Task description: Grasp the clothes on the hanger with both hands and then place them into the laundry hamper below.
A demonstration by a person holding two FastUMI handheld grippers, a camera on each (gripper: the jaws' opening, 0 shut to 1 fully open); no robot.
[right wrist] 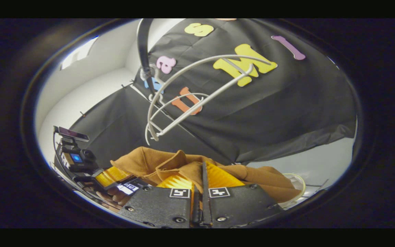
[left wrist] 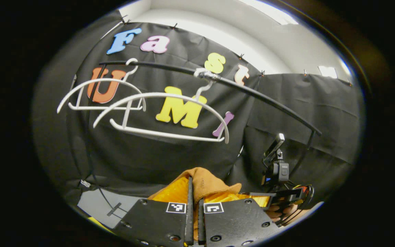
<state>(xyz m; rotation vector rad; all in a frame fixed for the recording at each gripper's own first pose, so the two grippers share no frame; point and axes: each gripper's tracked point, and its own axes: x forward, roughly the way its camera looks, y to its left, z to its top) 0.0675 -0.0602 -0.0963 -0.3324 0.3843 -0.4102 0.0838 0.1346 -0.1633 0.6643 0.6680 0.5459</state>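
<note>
A brown garment (left wrist: 206,181) is bunched low in the left gripper view, and my left gripper (left wrist: 195,192) is shut on a fold of it. In the right gripper view the same brown garment (right wrist: 149,164) spreads across the bottom, with my right gripper (right wrist: 200,185) shut on its middle. Two white hangers (left wrist: 163,115) hang bare on the black rail (left wrist: 252,94), above and behind the cloth. They also show in the right gripper view as tilted white hangers (right wrist: 183,103). A pale rounded rim (right wrist: 298,187) peeks out under the garment's right end; I cannot tell whether it is the hamper.
The other gripper's camera mount (left wrist: 278,168) and the hand (left wrist: 283,211) holding it sit close on the right. A similar camera mount (right wrist: 75,156) and hand (right wrist: 111,197) lie at the lower left. Grey floor (left wrist: 98,206) shows below the black cloth wall (left wrist: 142,161).
</note>
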